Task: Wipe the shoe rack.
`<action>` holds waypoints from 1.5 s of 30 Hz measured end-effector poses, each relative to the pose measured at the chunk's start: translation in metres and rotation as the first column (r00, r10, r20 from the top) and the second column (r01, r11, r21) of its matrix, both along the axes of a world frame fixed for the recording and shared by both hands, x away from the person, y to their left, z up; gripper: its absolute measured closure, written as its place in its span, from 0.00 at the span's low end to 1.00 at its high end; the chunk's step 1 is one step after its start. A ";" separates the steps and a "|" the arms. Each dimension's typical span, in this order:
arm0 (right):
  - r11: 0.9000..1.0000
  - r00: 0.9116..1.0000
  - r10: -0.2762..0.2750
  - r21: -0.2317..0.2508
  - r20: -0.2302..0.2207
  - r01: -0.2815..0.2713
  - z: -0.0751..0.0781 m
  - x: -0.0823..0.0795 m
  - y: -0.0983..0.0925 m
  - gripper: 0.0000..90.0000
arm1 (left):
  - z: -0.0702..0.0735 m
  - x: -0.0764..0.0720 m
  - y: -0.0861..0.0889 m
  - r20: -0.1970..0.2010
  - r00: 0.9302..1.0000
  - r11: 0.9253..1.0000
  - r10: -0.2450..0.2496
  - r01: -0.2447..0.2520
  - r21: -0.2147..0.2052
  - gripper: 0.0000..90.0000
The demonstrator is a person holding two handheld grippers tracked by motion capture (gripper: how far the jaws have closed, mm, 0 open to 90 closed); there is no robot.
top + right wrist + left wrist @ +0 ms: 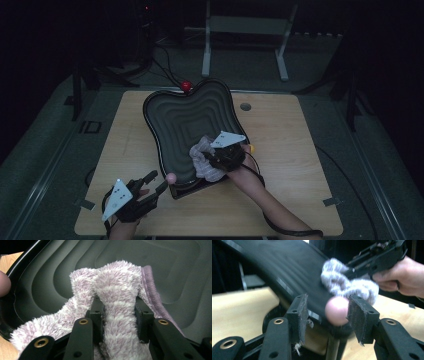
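Observation:
A black, wavy-edged tray (165, 115) with stepped ridges lies tilted on the wooden table (290, 195). My right gripper (209, 158) is over the tray's near right part, shut on a fluffy lilac-and-white cloth (205, 165). In the right gripper view the cloth (117, 285) bulges up between the pads of that gripper (118, 307) and rests on the tray (170, 270). My left gripper (157, 181) stands open at the tray's near left corner. A pink ball knob (336, 310) sits just beyond its pads (327, 312), close to the right one.
A red knob (186, 86) tops the tray's far edge and an orange one (251, 148) sits by my right hand. The table has a round hole (245, 106) at the back. A white metal frame (245, 25) stands on the floor behind.

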State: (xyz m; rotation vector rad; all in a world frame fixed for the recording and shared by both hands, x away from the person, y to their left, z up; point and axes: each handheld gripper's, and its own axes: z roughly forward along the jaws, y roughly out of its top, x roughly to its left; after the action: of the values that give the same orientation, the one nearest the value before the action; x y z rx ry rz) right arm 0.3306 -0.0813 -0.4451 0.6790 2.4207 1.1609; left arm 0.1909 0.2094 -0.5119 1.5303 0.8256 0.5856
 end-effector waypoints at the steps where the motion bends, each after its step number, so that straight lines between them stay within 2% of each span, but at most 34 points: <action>1: 1.000 1.000 0.000 0.001 -0.002 0.000 0.000 0.000 0.000 0.74 | -0.004 -0.003 0.001 -0.016 1.000 1.000 0.007 -0.008 -0.011 0.54; 2: 1.000 1.000 0.001 0.003 -0.003 -0.001 0.000 0.001 0.000 0.74 | -0.007 -0.004 0.001 -0.027 1.000 1.000 0.012 -0.013 -0.011 0.54; 4: 1.000 1.000 0.001 0.004 -0.004 -0.001 0.000 0.001 0.000 0.74 | -0.013 -0.006 -0.001 -0.048 0.998 0.999 0.031 -0.030 0.030 0.55; 6: 1.000 1.000 0.000 0.004 -0.005 0.000 0.000 0.001 0.000 0.74 | -0.020 -0.005 -0.003 -0.059 0.998 0.998 0.020 -0.017 0.055 0.55; 9: 1.000 1.000 0.000 0.007 -0.005 0.000 0.000 0.000 -0.001 0.74 | -0.025 0.001 -0.011 -0.112 0.994 0.993 0.011 0.002 0.115 0.55; 11: 1.000 1.000 -0.001 0.006 -0.004 0.001 0.000 0.000 -0.001 0.74 | -0.028 0.004 -0.014 -0.130 0.992 0.991 0.009 0.009 0.132 0.55; 14: 1.000 1.000 -0.003 0.007 -0.004 0.003 0.000 0.000 -0.001 0.74 | -0.032 0.008 -0.018 -0.168 0.986 0.991 -0.004 0.026 0.130 0.59; 18: 1.000 1.000 -0.003 0.015 -0.008 0.003 0.000 0.001 -0.001 0.74 | -0.034 0.015 -0.021 -0.178 0.984 0.993 -0.004 0.026 0.119 0.65; 23: 1.000 1.000 0.003 0.022 -0.012 -0.003 0.000 0.001 -0.002 0.74 | -0.036 0.020 -0.026 -0.175 0.984 0.993 -0.028 0.047 0.104 0.65; 25: 1.000 1.000 0.006 0.024 -0.014 -0.005 0.000 0.002 -0.002 0.74 | -0.037 0.021 -0.027 -0.171 0.984 0.992 -0.042 0.061 0.110 0.66; 27: 1.000 1.000 0.006 0.026 -0.017 -0.006 0.000 0.002 -0.002 0.74 | -0.037 0.022 -0.029 -0.170 0.985 0.991 -0.034 0.055 0.121 0.69; 28: 1.000 1.000 0.004 0.029 -0.018 -0.004 0.001 0.002 -0.002 0.74 | -0.037 0.023 -0.030 -0.171 0.985 0.992 -0.033 0.053 0.117 0.75; 33: 0.999 0.999 0.027 0.043 -0.033 -0.025 0.006 0.007 -0.002 0.74 | -0.040 0.029 -0.032 -0.178 0.983 0.995 -0.052 0.067 0.076 0.78; 38: 0.996 0.999 0.029 0.087 -0.026 -0.027 0.025 0.018 0.003 0.74 | -0.040 0.028 -0.032 -0.167 0.984 0.994 -0.054 0.068 0.084 0.79; 45: 0.986 1.000 0.016 0.165 0.025 -0.020 0.067 0.039 0.025 0.74 | -0.041 0.027 -0.033 -0.147 0.988 0.991 -0.055 0.071 0.109 0.80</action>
State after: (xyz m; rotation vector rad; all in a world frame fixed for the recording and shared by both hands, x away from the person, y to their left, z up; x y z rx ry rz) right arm 0.3692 -0.0559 -0.3783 0.6886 2.3340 1.3806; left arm 0.2176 0.1768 -0.5526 1.7130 0.8617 0.4866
